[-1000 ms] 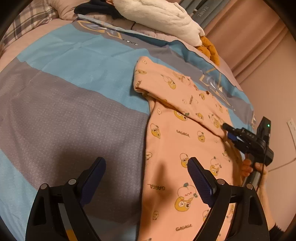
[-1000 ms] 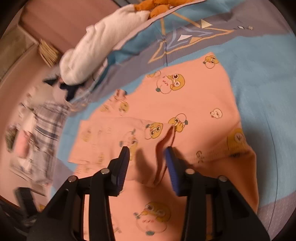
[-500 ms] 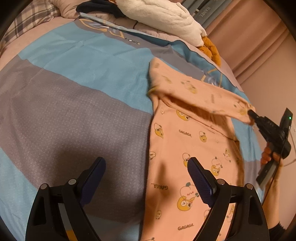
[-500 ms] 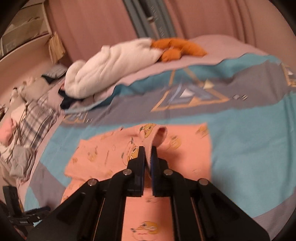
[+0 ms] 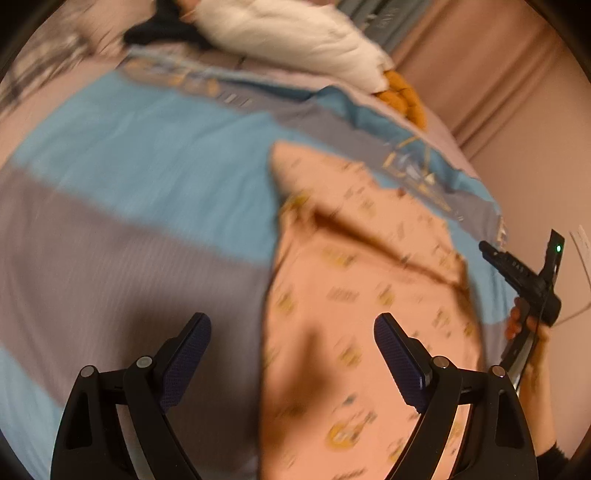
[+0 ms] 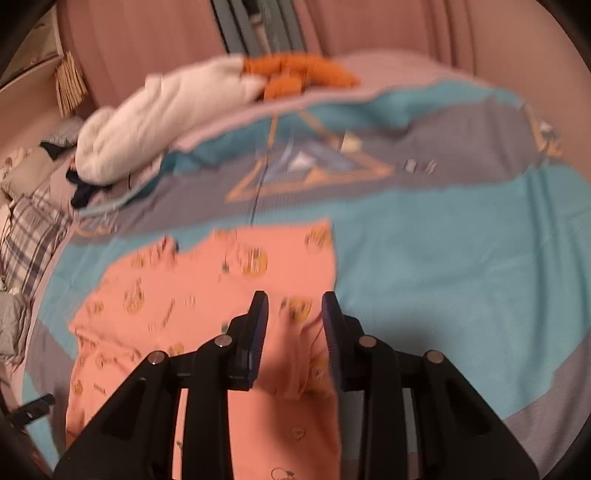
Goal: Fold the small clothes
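A small peach garment with yellow cartoon prints (image 5: 354,306) lies flat on the blue and grey bedspread (image 5: 147,192); its sleeve is folded across the body. It also shows in the right wrist view (image 6: 207,302). My left gripper (image 5: 291,354) is open and empty, held above the garment's left edge. My right gripper (image 6: 295,325) is open and empty above the garment's right part; it shows in the left wrist view (image 5: 517,273) at the right, clear of the cloth. Both views are blurred.
A white fluffy blanket (image 6: 155,118) and an orange plush toy (image 6: 295,74) lie at the head of the bed. Dark clothing (image 5: 166,33) and plaid bedding (image 6: 29,229) lie to one side. Pink curtains (image 6: 406,26) stand behind.
My right gripper has opened and let go of the sleeve, which now lies folded over the garment. The right gripper has drawn back a little. The left view has shifted.
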The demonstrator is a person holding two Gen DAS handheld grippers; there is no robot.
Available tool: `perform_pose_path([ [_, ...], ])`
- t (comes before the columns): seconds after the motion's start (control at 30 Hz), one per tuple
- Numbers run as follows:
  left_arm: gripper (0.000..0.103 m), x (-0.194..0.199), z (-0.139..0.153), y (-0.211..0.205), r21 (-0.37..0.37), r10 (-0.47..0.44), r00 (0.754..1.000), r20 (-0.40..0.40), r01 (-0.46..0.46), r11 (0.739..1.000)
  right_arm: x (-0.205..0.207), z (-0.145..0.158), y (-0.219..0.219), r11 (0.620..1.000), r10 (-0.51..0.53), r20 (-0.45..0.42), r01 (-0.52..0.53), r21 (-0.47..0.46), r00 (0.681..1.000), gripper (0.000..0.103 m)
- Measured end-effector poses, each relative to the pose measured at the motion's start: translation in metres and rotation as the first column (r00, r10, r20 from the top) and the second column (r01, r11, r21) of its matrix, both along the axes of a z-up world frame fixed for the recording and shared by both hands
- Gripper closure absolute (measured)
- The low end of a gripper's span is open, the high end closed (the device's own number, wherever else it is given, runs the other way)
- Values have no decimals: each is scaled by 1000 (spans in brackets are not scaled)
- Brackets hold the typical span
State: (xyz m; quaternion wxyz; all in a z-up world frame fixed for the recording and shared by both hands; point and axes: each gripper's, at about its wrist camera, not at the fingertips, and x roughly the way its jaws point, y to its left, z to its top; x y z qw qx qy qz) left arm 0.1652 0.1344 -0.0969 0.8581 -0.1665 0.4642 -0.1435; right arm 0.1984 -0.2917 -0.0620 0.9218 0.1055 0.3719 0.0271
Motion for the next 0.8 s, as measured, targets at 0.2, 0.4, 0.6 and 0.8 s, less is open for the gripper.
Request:
perform_pose_path([
  [0.2, 14, 68, 13, -43, -58, -91, 994, 52, 94, 994, -2, 4, 22, 992, 127, 20, -127, -21, 992, 83],
  [0.4, 44, 113, -20, -66, -29, -104, 994, -13, 104, 994, 1, -29, 38, 983, 164, -71, -169, -66, 984, 85],
  [0.6, 63, 107, -50, -48, -11, -83, 995, -54, 83, 997, 0, -54, 29, 986, 145, -124, -154, -64, 982, 88],
  [0.8, 63, 98, -44, -34, -74, -80, 996, -46, 76, 994, 1, -62, 12, 990, 128, -125, -119, 79, 984, 89],
])
